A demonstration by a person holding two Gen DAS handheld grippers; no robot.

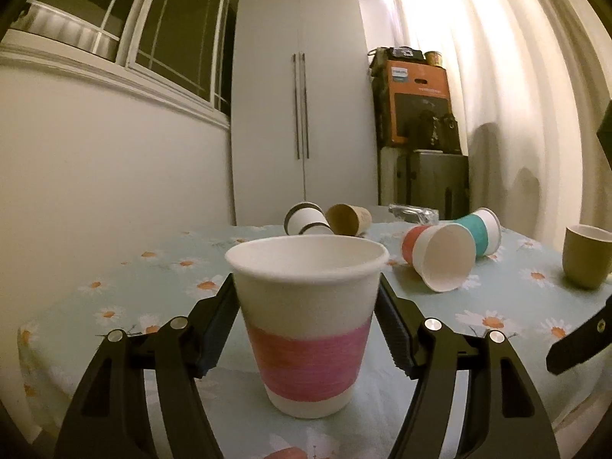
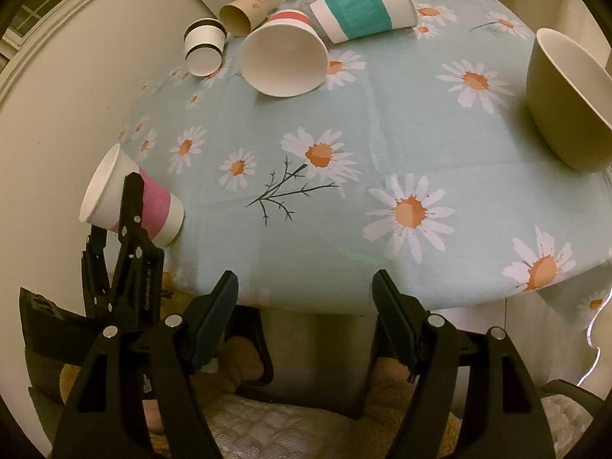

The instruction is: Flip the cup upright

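Note:
A white paper cup with a pink band stands mouth up between the fingers of my left gripper, which is shut on its upper wall. Its base rests at the near left edge of the daisy tablecloth. In the right wrist view the same pink cup shows at the left, held by the left gripper. My right gripper is open and empty, off the table's near edge.
Several paper cups lie on their sides at the far end: a red-banded one, a teal-banded one, a brown one and a small black-striped one. An olive cup stands upright at the right. A white wardrobe stands behind.

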